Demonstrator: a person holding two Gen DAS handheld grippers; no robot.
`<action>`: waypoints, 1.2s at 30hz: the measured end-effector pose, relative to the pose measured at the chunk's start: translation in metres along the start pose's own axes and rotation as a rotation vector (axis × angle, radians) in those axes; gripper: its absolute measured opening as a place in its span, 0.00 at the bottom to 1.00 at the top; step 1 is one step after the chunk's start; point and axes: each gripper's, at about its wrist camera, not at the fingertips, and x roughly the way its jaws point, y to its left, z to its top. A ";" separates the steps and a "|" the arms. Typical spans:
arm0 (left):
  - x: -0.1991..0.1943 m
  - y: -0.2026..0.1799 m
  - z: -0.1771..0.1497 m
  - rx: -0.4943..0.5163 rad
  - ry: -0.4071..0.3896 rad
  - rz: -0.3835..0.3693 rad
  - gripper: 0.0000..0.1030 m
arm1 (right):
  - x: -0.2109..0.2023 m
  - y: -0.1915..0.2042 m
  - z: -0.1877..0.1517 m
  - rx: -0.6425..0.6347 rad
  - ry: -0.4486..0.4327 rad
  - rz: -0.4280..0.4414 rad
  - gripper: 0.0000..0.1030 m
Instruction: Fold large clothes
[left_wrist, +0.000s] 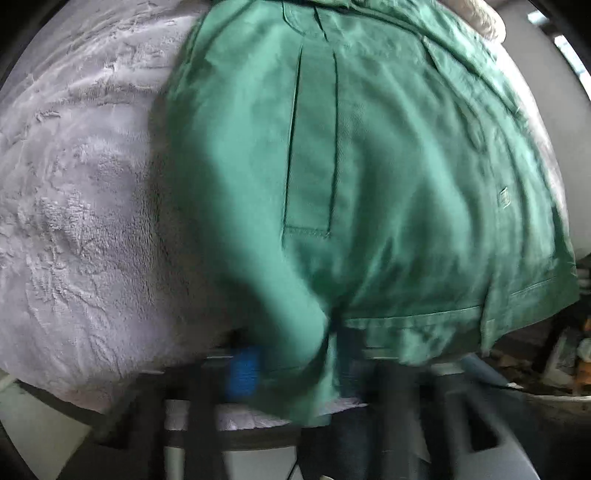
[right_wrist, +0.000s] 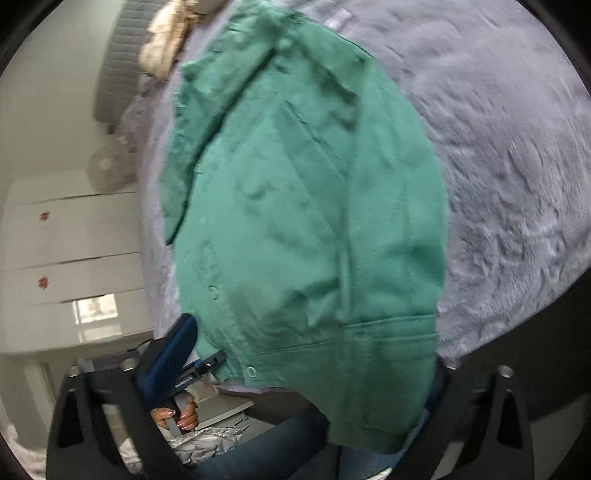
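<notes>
A green button-up shirt (left_wrist: 388, 177) lies spread on a fluffy pale lilac blanket (left_wrist: 74, 192). In the left wrist view its near hem bunches into a fold between my left gripper's (left_wrist: 299, 365) fingers, next to the blue pad (left_wrist: 243, 373); the jaws are shut on that fold. The right wrist view shows the shirt (right_wrist: 303, 206) along its buttoned edge, with the left gripper (right_wrist: 201, 354) at the hem's corner, held by a hand (right_wrist: 181, 413). The shirt's other lower corner drapes over my right gripper (right_wrist: 314, 413) and hides its pads.
The blanket (right_wrist: 498, 147) covers a bed that runs away from me. A cream plush heap (right_wrist: 166, 40) sits at its far end. White drawers (right_wrist: 74, 236) and a small fan (right_wrist: 107, 170) stand beside the bed. The person's jeans (right_wrist: 273, 446) are close below.
</notes>
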 end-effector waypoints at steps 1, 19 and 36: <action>-0.004 0.002 0.003 -0.010 -0.001 -0.029 0.21 | 0.001 0.000 0.001 0.001 0.015 -0.022 0.23; -0.167 0.006 0.224 -0.182 -0.524 -0.269 0.21 | -0.036 0.173 0.240 -0.193 -0.115 0.350 0.08; -0.080 0.040 0.340 -0.120 -0.428 0.098 1.00 | 0.079 0.126 0.354 0.032 -0.162 0.182 0.22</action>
